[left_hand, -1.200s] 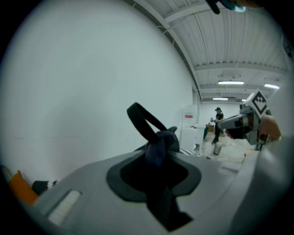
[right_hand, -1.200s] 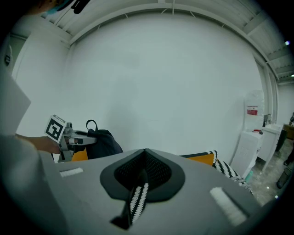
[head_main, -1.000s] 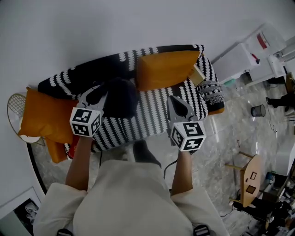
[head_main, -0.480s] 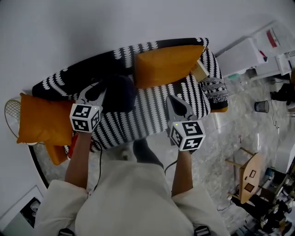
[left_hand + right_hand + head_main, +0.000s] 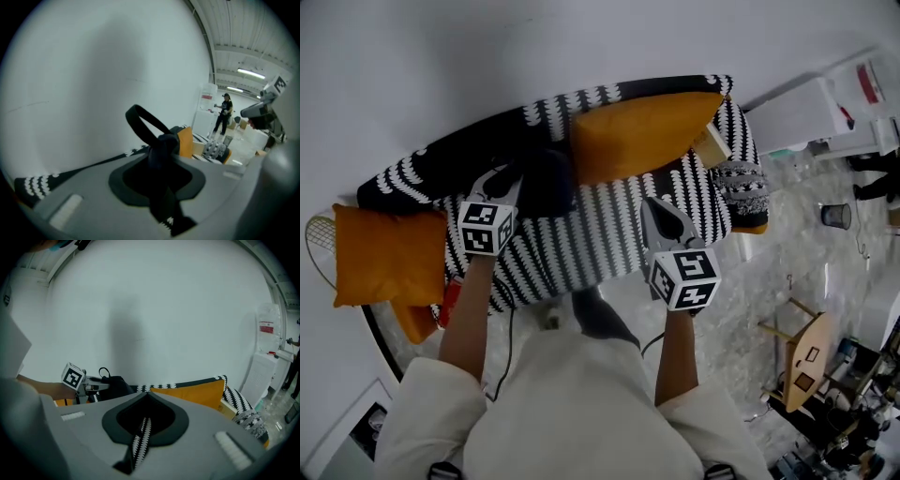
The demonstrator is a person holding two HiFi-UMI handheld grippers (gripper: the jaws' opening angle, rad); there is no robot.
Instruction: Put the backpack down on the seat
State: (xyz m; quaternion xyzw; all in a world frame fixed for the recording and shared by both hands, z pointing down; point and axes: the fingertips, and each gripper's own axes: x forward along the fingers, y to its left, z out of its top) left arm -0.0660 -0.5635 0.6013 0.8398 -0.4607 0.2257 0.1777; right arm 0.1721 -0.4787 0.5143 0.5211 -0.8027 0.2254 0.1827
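Nearest the person, the front edge of the sofa (image 5: 600,239) seat is bare, and the right gripper (image 5: 654,208) hangs over it. Its jaws are together with nothing between them, and only striped fabric shows past the tips. This gripper could steady the bag, but a careless sweep left could knock it.

The middle of the seat is open striped fabric and gives the most room to move. At the left end an orange pillow (image 5: 389,255) closes off that side.

Further back, the left gripper (image 5: 508,183) is clamped on the black strap (image 5: 143,123) of the backpack (image 5: 548,178). The bag sits over the left half of the seat, close to the backrest. It is just beside the large orange cushion (image 5: 639,136) that leans on the backrest, and may be touching it. I cannot tell whether its base bears on the seat yet.

The main risk, as I judge it, is letting go too early. A bag released while hanging or tilted could slump forward, roll across the bare seat and drop off the front edge to the floor. The strap loop could also catch on a jaw as it opens and drag the bag over. Pushing it further right would shove the large cushion.

Behind the backrest is a plain wall (image 5: 487,66), so there is no room beyond.
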